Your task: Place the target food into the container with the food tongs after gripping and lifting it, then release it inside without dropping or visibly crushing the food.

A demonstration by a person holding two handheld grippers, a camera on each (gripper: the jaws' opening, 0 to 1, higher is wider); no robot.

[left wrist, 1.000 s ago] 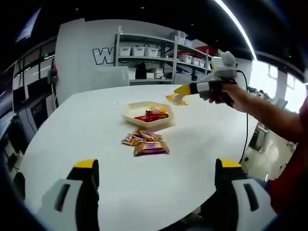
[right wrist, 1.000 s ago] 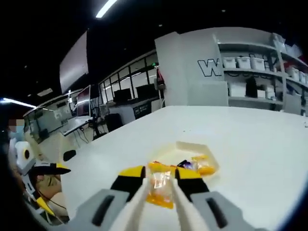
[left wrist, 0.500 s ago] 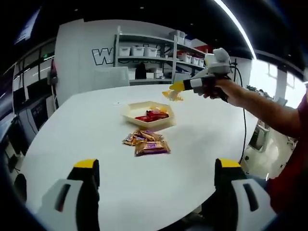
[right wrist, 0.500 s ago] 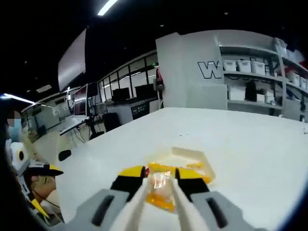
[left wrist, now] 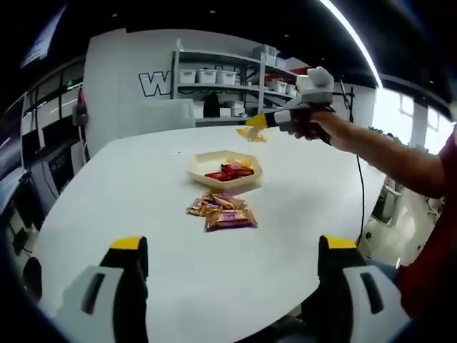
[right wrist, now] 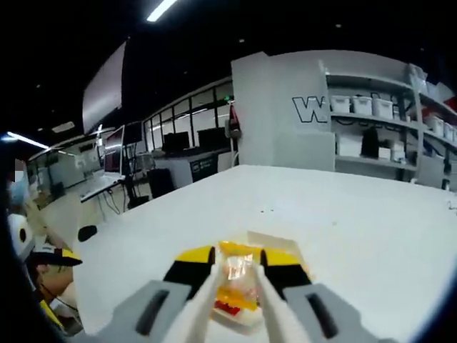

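Observation:
In the right gripper view, my right gripper (right wrist: pixel 238 263) is shut on food tongs whose white blades pinch a yellow-orange snack packet (right wrist: pixel 237 282). The packet hangs over the cream tray (right wrist: pixel 285 250), which holds red wrappers. In the left gripper view the right gripper (left wrist: pixel 251 130) with the yellow snack packet (left wrist: pixel 251 134) floats high above and behind the cream tray (left wrist: pixel 225 171). A pile of brown and purple snack packets (left wrist: pixel 220 211) lies on the white table (left wrist: pixel 143 207) in front of the tray. My left gripper (left wrist: pixel 232 250) stands open near the table's front edge, holding nothing.
A person's arm (left wrist: pixel 385 161) reaches in from the right in the left gripper view. Shelving with white bins (left wrist: pixel 221 78) stands behind the table. In the right gripper view, desks with monitors (right wrist: pixel 143 153) line the left, and the left gripper (right wrist: pixel 43 261) shows at the lower left.
The right gripper has risen and moved left with the yellow packet, so it now hangs above the tray. The left gripper has stayed put.

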